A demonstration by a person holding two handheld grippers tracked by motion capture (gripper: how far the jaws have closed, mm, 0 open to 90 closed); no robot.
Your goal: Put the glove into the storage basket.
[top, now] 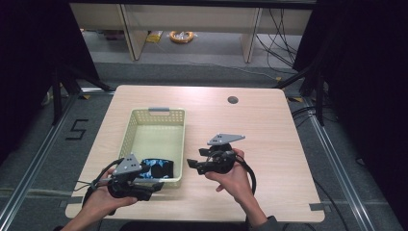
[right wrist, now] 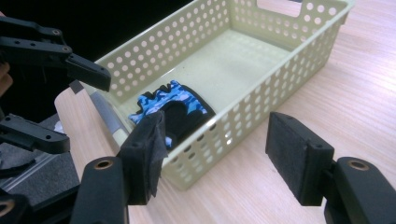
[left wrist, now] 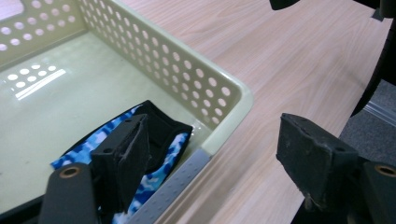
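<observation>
Wood table point(top: 269, 130): cream basket point(top: 131, 126) holds blue camo glove point(top: 158, 167) at near end. Left gripper point(top: 156, 185) and right gripper point(top: 190, 163) both released, jaws apart.

1 pale perforated basket point(top: 156, 132) sits on 1 wooden table point(top: 269, 139); 1 blue-and-black glove point(top: 156, 167) lies inside; 2 grippers: left gripper point(top: 153, 186), right gripper point(top: 191, 164).

worktop point(top: 269, 130): bare wood right of and beyond the basket, open for passing | basket point(top: 179, 144): perforated walls block sideways entry, open from above | basket floor: far part bare, blue-and-black cloth point(top: 158, 167) fills near end | near-left corner: left tongs point(top: 153, 186) straddle the basket's near rim
</observation>
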